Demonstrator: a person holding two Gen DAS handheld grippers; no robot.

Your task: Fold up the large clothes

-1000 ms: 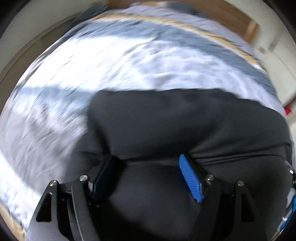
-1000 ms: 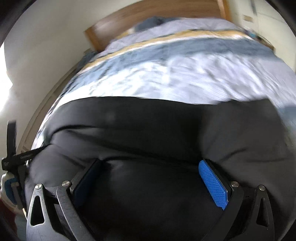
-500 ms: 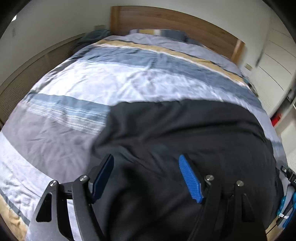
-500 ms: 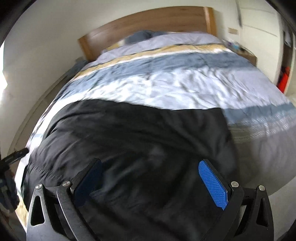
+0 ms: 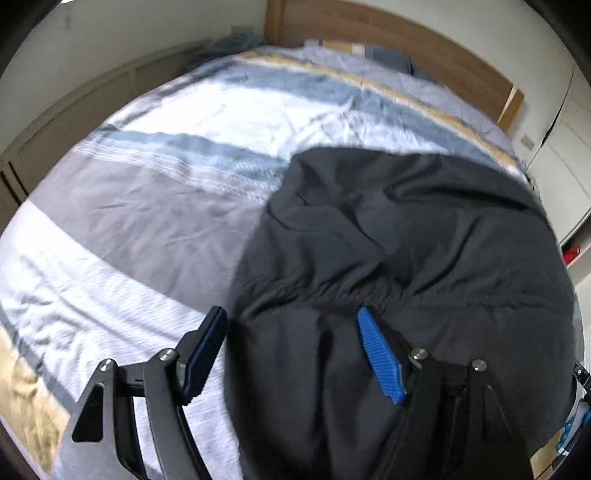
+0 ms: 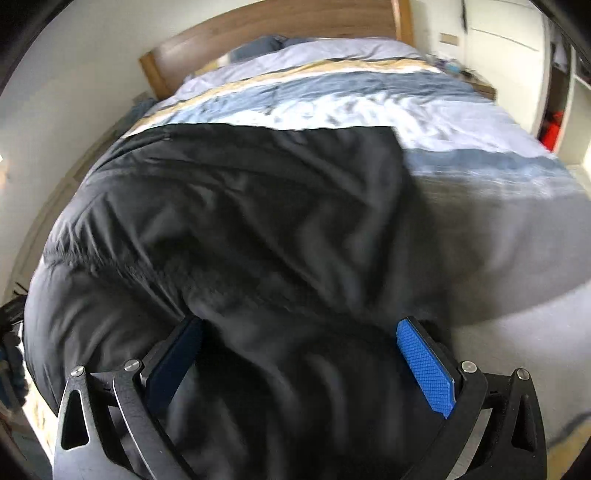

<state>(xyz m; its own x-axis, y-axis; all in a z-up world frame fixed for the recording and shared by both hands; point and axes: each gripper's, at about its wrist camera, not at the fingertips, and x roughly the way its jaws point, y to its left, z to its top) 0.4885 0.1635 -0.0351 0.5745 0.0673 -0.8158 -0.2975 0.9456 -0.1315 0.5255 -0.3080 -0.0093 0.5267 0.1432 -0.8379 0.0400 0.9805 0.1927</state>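
A large black padded garment (image 5: 406, 258) lies spread on the striped bed; it also fills the right wrist view (image 6: 258, 229). My left gripper (image 5: 291, 332) is open over the garment's near left edge, its left finger over the bed cover and its right finger over the fabric. My right gripper (image 6: 299, 339) is open wide over the garment's near right part, with black fabric between the fingers. I see no fabric pinched by either gripper.
The bed (image 5: 147, 206) has a cover striped in white, grey, blue and tan. A wooden headboard (image 6: 280, 22) stands at the far end with a pillow (image 6: 258, 46). Low wall panelling (image 5: 74, 110) runs on the left. White cabinets (image 6: 517, 55) and a red object (image 6: 550, 129) are at right.
Both grippers pulled back and up from the garment, then dropped closer to its near edge. The left view shifted left, showing more bed cover. Both stayed open.
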